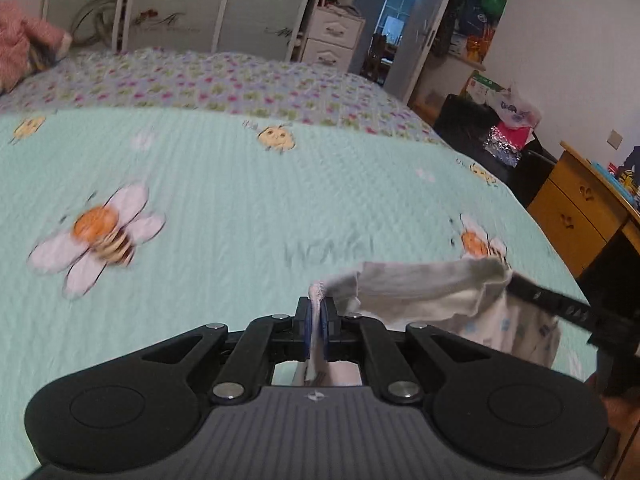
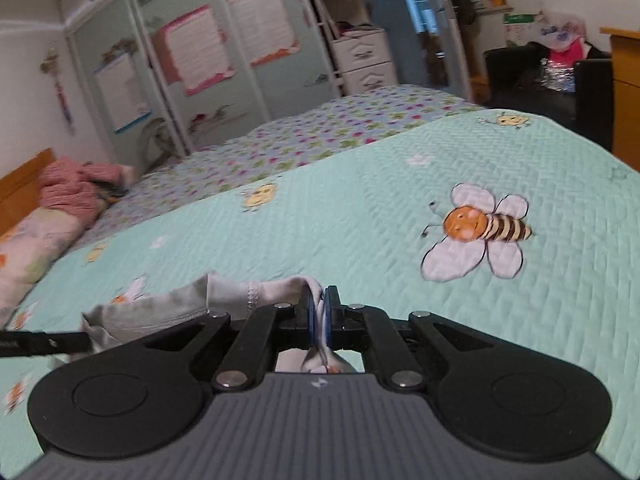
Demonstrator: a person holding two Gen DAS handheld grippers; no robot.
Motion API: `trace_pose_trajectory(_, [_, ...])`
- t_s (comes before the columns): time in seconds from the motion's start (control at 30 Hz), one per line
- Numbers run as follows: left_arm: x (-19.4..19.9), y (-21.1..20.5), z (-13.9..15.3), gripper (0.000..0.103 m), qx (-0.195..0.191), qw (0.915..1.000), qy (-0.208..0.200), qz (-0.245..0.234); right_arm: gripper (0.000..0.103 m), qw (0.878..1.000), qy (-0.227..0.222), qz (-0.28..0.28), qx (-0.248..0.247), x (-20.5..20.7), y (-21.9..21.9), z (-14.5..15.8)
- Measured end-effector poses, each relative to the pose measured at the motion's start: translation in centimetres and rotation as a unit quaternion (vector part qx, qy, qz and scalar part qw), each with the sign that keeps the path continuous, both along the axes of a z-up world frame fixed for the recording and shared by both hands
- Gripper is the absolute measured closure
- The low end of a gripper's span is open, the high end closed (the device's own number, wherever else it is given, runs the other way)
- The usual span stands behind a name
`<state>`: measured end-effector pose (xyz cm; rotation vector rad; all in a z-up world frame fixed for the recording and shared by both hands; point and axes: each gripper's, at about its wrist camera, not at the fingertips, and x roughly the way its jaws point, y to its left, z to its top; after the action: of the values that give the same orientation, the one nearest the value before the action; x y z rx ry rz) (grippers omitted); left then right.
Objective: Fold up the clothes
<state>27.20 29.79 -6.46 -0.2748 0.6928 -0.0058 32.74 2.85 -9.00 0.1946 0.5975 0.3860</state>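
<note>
**Fig. 1. Small garment held at 2 points above the bed, before folding**

Bedroom setting: a bed (image 1: pixel 248 184) covered by a mint quilted spread printed with bees and flowers, a second floral cover behind it, wardrobe doors with paper posters at the back, and a wooden cabinet (image 1: pixel 576 216) at the right edge of the left wrist view. A pink garment (image 2: pixel 76 188) lies bunched near the headboard, well apart from the work.

Both tools are nearly closed, each pinching an edge of 1 small white garment (image 1: pixel 424 288). The left tool (image 1: pixel 318 320) clamps a frayed-looking hem that stands up between its blue pads (image 1: pixel 306 322); the right tool (image 2: pixel 319 320) clamps a bunched edge in the same way. Each wrist view shows the other tool's black finger at the far end of the cloth, so the garment spans the gap between the 2 grips.

Progress, as a judgement: early. The garment appears to hang just above the spread, sagging in the middle, with no crease or fold made; whether any part already rests on the bed cannot be told. Spreading it flat and all folds remain.

Appearance: thin, soft, off-white knit, with a pale blue printed layer hanging below and a ribbed band (image 2: pixel 252 300) near the right grip. It looks limp and likely to crumple if tension is lost.
</note>
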Motion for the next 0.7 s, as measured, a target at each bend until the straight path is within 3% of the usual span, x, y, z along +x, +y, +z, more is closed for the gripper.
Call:
trace_pose_trajectory(0.07, [0.9, 0.0, -1.5, 0.09, 0.009, 0.9996, 0.023, 0.013, 0.092, 0.999, 0.02, -0.013, -0.027, 1.4, 0.7, -1.2])
trace_pose_trajectory(0.13, [0.2, 0.8, -3.0, 0.073, 0.004, 0.9983, 0.048, 0.034, 0.083, 0.997, 0.067, 0.001, -0.031, 2.0, 0.7, -2.9])
trace_pose_trajectory(0.17, [-1.0, 1.5, -3.6, 0.065, -0.017, 0.9975, 0.055, 0.041, 0.081, 0.996, 0.086, 0.008, -0.024, 1.9, 0.4, -3.5])
trace_pose_trajectory(0.27, [-5.6, 4.1, -4.6, 0.064, -0.087, 0.9931, 0.056, 0.054, 0.072, 0.995, 0.096, 0.013, 0.014, -1.2, -1.8, -3.8])
trace_pose_trajectory(0.4, [-12.7, 5.3, -5.2, 0.045, -0.123, 0.9884, 0.072, 0.054, 0.062, 0.995, 0.08, 0.035, 0.04, -8.0, -5.0, -2.8])
trace_pose_trajectory(0.53, [-19.1, 4.8, -6.5, 0.045, -0.155, 0.981, 0.11, 0.039, 0.055, 0.996, 0.073, 0.035, 0.041, -15.0, -8.7, -2.6])
trace_pose_trajectory(0.7, [-23.0, 1.8, -7.9, 0.04, -0.169, 0.9765, 0.13, 0.026, 0.049, 0.998, 0.068, -0.01, 0.0, -20.8, -12.1, -3.5])
